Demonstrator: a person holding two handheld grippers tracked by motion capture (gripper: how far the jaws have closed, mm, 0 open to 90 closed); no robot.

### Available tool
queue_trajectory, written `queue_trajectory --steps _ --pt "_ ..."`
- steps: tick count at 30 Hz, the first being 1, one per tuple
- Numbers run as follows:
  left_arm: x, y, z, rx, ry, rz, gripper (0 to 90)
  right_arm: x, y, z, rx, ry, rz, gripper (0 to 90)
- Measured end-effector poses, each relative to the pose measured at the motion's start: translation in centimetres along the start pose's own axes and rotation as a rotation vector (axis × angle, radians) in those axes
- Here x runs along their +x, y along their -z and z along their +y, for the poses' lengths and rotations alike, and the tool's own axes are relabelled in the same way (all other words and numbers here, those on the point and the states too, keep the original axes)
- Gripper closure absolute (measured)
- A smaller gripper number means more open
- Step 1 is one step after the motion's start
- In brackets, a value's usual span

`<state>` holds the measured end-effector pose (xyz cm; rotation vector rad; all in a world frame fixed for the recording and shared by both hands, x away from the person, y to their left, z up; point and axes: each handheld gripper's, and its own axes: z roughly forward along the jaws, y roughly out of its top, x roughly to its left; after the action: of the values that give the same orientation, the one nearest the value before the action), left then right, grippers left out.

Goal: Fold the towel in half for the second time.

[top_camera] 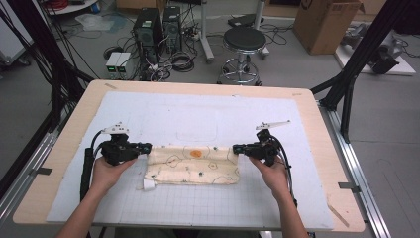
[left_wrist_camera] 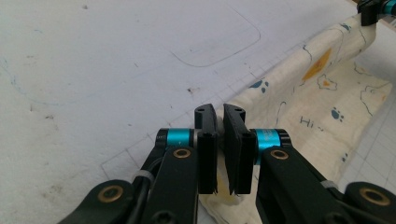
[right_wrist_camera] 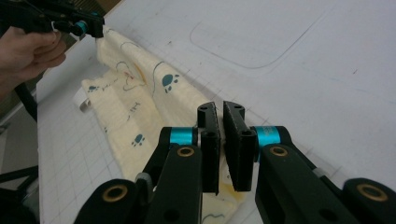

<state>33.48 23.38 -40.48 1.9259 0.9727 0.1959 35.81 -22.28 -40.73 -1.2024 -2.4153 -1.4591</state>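
Note:
A cream cloth (top_camera: 193, 163) printed with paw marks and an orange patch lies folded on the white mat, its far edge raised into a taut ridge. My left gripper (top_camera: 146, 148) is shut on the ridge's left end, and my right gripper (top_camera: 236, 148) is shut on its right end. In the left gripper view the jaws (left_wrist_camera: 219, 116) pinch the cloth (left_wrist_camera: 322, 102), which runs off toward the right gripper (left_wrist_camera: 373, 9). In the right gripper view the jaws (right_wrist_camera: 219, 114) clamp the cloth (right_wrist_camera: 135, 98), with the left gripper (right_wrist_camera: 88, 25) and a hand (right_wrist_camera: 28, 46) far off.
A white gridded mat (top_camera: 198, 114) covers most of the wooden table (top_camera: 317, 129). A small white tag (top_camera: 148, 184) sticks out at the cloth's near left corner. Beyond the table stand a black stool (top_camera: 243, 39), computer towers (top_camera: 148, 27) and a cardboard box (top_camera: 324, 22).

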Motion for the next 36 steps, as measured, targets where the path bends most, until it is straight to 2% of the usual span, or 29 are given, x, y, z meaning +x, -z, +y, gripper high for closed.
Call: queue_trajectory --steps 11,17,23,30,36 --pt "-1.6 0.3 -0.5 0.034 -0.068 0.003 83.4 0.9 0.6 -1.2 0.010 0.013 0.006 85.2" --pt "-1.7 0.6 -1.7 0.029 -0.052 -0.009 83.0 1.2 0.8 -1.9 0.020 0.022 0.006 84.9" --pt "-2.0 0.7 -2.4 0.053 -0.082 -0.005 82.8 1.7 0.6 -2.5 0.036 0.035 0.006 84.9" --pt "-2.2 0.9 -3.0 0.044 -0.090 -0.011 81.5 2.0 0.5 -3.3 0.049 0.041 0.005 84.5" --pt "-2.5 1.0 -3.6 0.065 -0.110 -0.020 81.7 2.6 0.6 -3.7 0.049 0.059 0.003 84.4"
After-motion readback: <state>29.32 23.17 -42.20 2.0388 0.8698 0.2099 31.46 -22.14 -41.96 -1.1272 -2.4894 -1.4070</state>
